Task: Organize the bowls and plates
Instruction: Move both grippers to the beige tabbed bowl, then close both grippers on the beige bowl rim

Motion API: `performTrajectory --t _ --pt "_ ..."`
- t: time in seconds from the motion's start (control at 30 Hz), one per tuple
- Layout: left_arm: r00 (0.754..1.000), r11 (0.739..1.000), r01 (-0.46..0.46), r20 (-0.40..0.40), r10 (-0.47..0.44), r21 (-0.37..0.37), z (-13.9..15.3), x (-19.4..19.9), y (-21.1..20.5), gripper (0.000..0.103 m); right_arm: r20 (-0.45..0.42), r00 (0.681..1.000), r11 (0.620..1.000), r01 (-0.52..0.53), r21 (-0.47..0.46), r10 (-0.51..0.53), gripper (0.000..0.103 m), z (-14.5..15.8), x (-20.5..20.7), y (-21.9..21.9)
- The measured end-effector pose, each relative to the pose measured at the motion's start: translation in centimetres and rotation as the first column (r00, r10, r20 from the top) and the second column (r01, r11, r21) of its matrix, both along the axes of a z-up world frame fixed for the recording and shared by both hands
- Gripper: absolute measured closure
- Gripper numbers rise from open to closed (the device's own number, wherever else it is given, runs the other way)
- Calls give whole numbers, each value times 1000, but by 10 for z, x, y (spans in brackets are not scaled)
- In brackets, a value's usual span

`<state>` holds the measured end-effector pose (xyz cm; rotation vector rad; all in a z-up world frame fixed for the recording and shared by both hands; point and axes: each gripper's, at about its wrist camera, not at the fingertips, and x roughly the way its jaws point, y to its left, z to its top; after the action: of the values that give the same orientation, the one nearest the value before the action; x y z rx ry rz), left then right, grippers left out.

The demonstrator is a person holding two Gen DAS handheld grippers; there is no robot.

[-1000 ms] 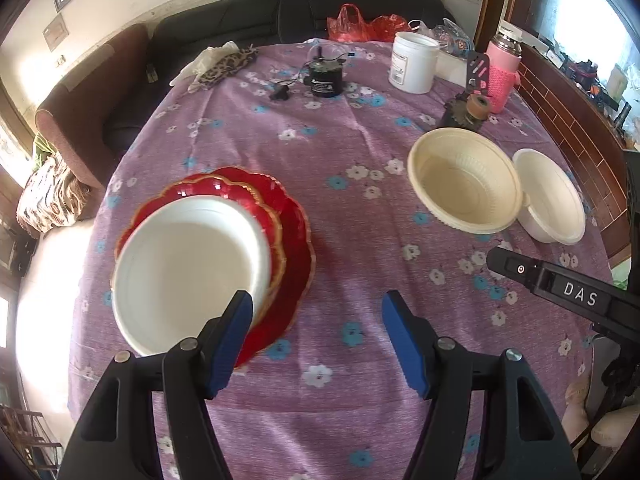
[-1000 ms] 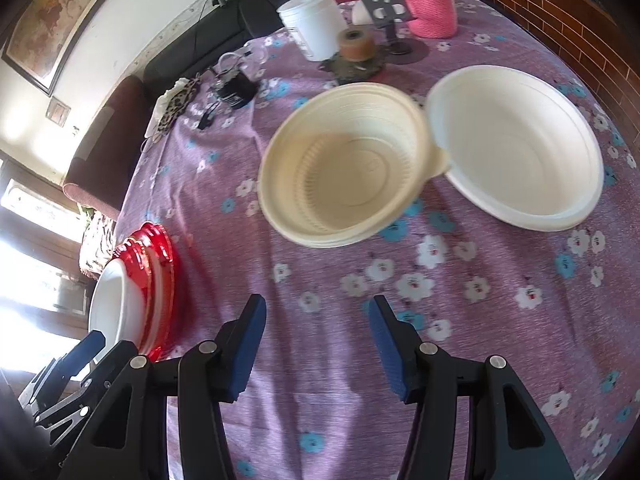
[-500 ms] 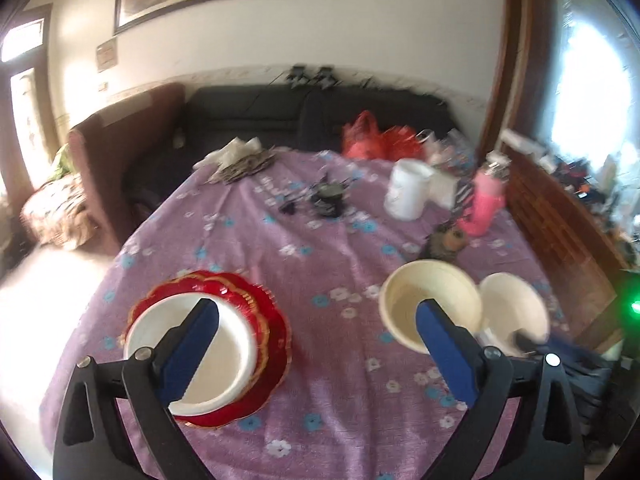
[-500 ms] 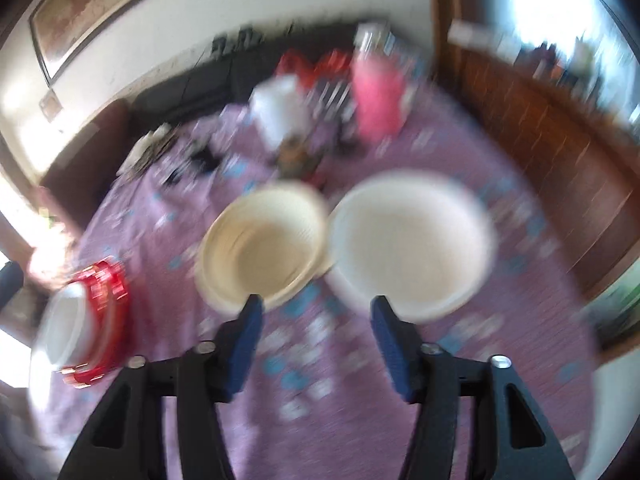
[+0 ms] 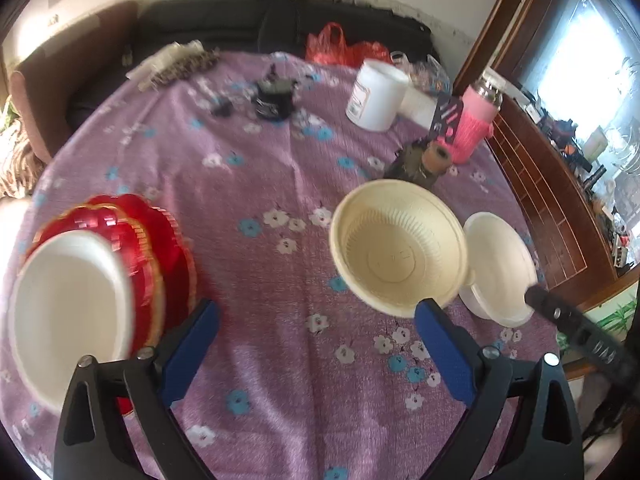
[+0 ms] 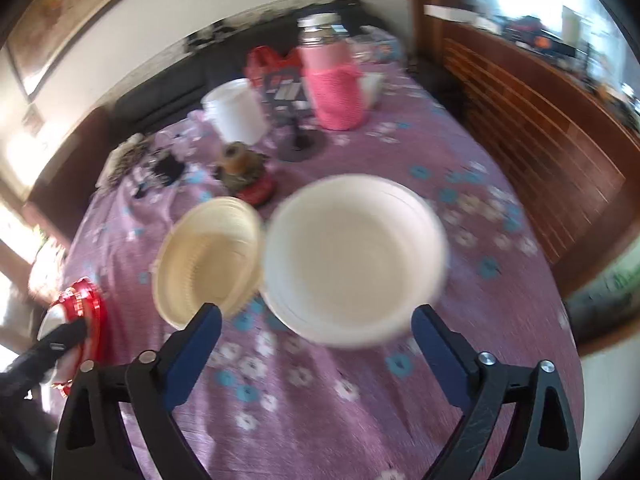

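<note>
A broad strip of bare purple tablecloth (image 5: 288, 320) runs down the middle, open between the red plates (image 5: 160, 240) stacked at the left edge and the cream bowl (image 5: 400, 248) touching the white bowl (image 5: 500, 268) on the right. Farther back, the white tub (image 5: 376, 96), pink bottle (image 5: 476, 128) and small clutter (image 5: 424, 160) crowd the passage.

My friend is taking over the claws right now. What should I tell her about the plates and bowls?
Left claw: jaws closing a little, nothing between them, above the tablecloth.
Right claw: open, empty, in front of the white bowl.
Plates: white plate lies on the red plates, one pile at the left.
Bowls: cream bowl and white bowl sit side by side, rims touching.
Done: plates look stacked.
Left: probably nest one bowl into the other.
</note>
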<state>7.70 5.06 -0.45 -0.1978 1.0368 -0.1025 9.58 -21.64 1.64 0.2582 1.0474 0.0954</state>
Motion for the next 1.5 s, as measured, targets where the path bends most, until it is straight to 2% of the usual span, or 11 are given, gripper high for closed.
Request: performTrajectory --t 0.03,0.1,0.3,0.47,0.57,0.63,0.83,0.97,1.07,1.2,1.5 --pt "1000 1000 6 -14 -6 -5 -4 5 -2 13 -15 1000 1000 -19 23 19 23 0 10 3" --pt "999 1000 16 -50 -16 -7 -13 16 -7 26 -35 998 997 -57 57 59 26 1 31 8" --pt "997 1000 11 -82 -11 -6 -25 35 -15 28 -53 973 971 -227 -82 223 26 4 84 51" --pt "992 1000 -2 -124 -1 -18 -40 53 -16 33 -128 943 930 -325 -172 306 28 -18 119 79" --pt "988 999 -15 -152 10 -31 -50 61 -14 34 -178 923 906 -373 -197 341 35 -34 133 91" --pt "985 999 -17 -171 9 -48 -56 66 -13 38 -196 916 898 -388 -208 350 35 -42 139 96" --pt "976 997 -32 -216 15 -72 -74 77 -13 40 -244 892 879 -431 -205 381 35 -66 147 105" --pt "969 993 -34 -246 6 -109 -83 80 -14 53 -261 885 878 -439 -190 386 35 -76 149 106" --pt "967 991 -32 -255 -1 -126 -86 81 -16 59 -278 879 883 -440 -165 387 48 -79 149 107" --pt "967 990 -32 -255 -4 -140 -86 82 -18 66 -297 870 892 -439 -106 393 75 -83 150 112" --pt "974 982 -78 -223 39 -169 -65 71 -6 70 -259 885 908 -415 -58 388 77 -61 138 115"
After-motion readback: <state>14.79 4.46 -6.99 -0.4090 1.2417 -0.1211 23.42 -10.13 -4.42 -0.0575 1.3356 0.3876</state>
